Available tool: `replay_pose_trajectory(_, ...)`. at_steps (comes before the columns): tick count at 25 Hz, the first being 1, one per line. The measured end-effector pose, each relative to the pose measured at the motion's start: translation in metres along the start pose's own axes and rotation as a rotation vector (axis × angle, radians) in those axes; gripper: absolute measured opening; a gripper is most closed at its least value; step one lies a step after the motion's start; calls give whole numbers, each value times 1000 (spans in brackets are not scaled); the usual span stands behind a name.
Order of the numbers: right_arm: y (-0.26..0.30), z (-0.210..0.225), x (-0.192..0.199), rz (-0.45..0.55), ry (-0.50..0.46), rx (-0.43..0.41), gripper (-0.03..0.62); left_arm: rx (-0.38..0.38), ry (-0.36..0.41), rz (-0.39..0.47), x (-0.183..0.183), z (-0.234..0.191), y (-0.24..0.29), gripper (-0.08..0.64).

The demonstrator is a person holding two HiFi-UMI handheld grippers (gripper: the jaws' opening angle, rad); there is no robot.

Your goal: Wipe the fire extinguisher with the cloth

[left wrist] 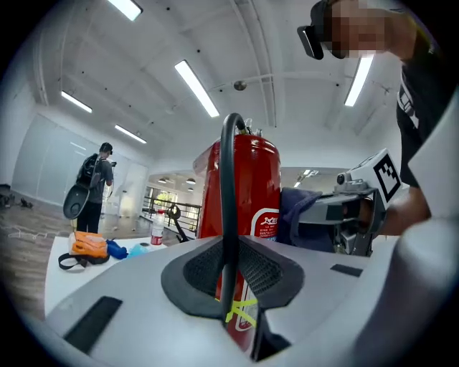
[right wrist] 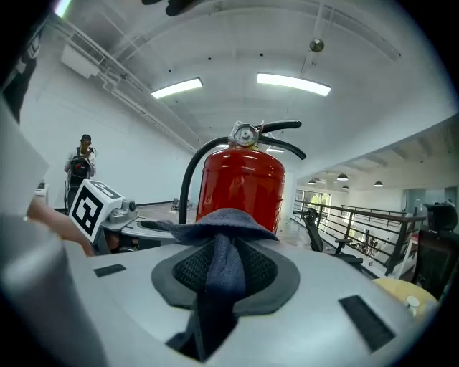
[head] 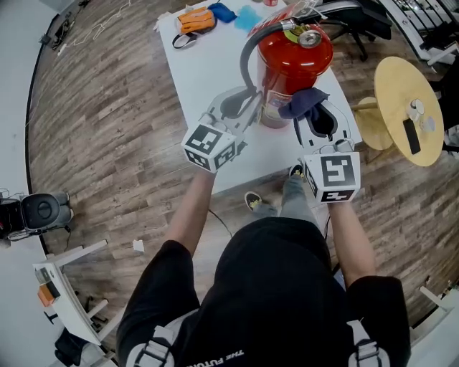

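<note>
Plainly, one red fire extinguisher (head: pixel 294 61) is seen standing upright on the white table (head: pixel 201 79), its long axis vertical and its gauge and handle uppermost. One black hose (left wrist: pixel 229 179) is looped from its head down the side of the extinguisher that faces the person.

The left gripper (head: pixel 246 102) is set just to the left of the extinguisher. Its fingers (left wrist: pixel 193 276) are closed on the hose low down, where a yellow-green tie (left wrist: pixel 240 312) is seen at the pinch. The right gripper (head: pixel 319 107) is held at the extinguisher's near right side. Its fingers (right wrist: pixel 269 276) are clamped on one dark blue cloth (right wrist: pixel 219 247), which is bunched forward of the tips and appears to be pressed against the lower part of the red cylinder.

The coming stroke is judged to turn on this: the cylinder lies straight ahead of the right fingers, with only the cloth between. A wipe could therefore be run up along the vertical axis or round the curve. The right gripper is the one placed to wipe; the left is judged only to steady the extinguisher by its hose.

By count there are one extinguisher, one hose, one cloth and two grippers. Beyond the extinguisher, at the table's far end, an orange bundle (head: pixel 195 19) is seen.
</note>
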State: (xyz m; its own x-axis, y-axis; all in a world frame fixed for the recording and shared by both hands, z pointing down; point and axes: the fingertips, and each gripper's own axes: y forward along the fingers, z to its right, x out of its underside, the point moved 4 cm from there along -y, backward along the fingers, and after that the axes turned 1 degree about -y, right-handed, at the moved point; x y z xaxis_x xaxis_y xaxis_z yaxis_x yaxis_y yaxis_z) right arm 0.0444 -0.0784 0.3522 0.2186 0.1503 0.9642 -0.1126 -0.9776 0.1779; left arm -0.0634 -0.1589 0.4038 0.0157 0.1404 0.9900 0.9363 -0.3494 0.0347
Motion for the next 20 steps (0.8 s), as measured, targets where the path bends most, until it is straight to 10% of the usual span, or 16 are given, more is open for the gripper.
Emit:
replay_pose_trajectory(14,18,76,16,-41,-32,1,83,76,153,-50,4,75,31,66)
replay_pose_trajectory(20,21,120,-49,61,-171,-33,75,26,132,-63,5,95,73,66)
